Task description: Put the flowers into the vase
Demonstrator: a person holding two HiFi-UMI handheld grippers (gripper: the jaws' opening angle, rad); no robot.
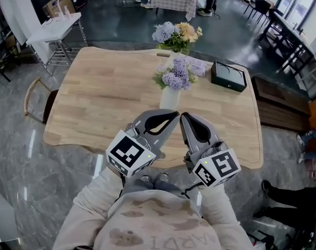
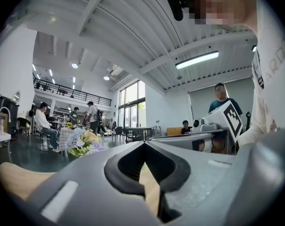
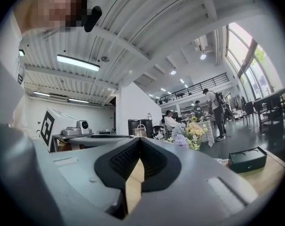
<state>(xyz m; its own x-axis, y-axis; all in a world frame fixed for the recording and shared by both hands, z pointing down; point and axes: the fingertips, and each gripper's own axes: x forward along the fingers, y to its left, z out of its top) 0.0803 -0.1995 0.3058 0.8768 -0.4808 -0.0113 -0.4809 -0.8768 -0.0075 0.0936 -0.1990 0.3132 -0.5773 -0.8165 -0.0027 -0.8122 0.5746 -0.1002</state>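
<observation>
A white vase (image 1: 169, 99) stands on the wooden table (image 1: 100, 98) with purple flowers (image 1: 174, 76) in it. A second bunch of blue, yellow and white flowers (image 1: 177, 34) sits at the table's far edge; it also shows in the left gripper view as flowers (image 2: 84, 143) and in the right gripper view as flowers (image 3: 188, 134). My left gripper (image 1: 173, 115) and right gripper (image 1: 183, 116) are held side by side over the table's near edge, just short of the vase. Both are shut with nothing between the jaws, seen at left gripper (image 2: 143, 144) and right gripper (image 3: 139, 140).
A black box (image 1: 229, 76) lies on the table right of the vase, also black box (image 3: 247, 159). White wrapping (image 1: 199, 64) lies near the far bunch. A chair (image 1: 36, 101) stands at the table's left. People stand in the room behind.
</observation>
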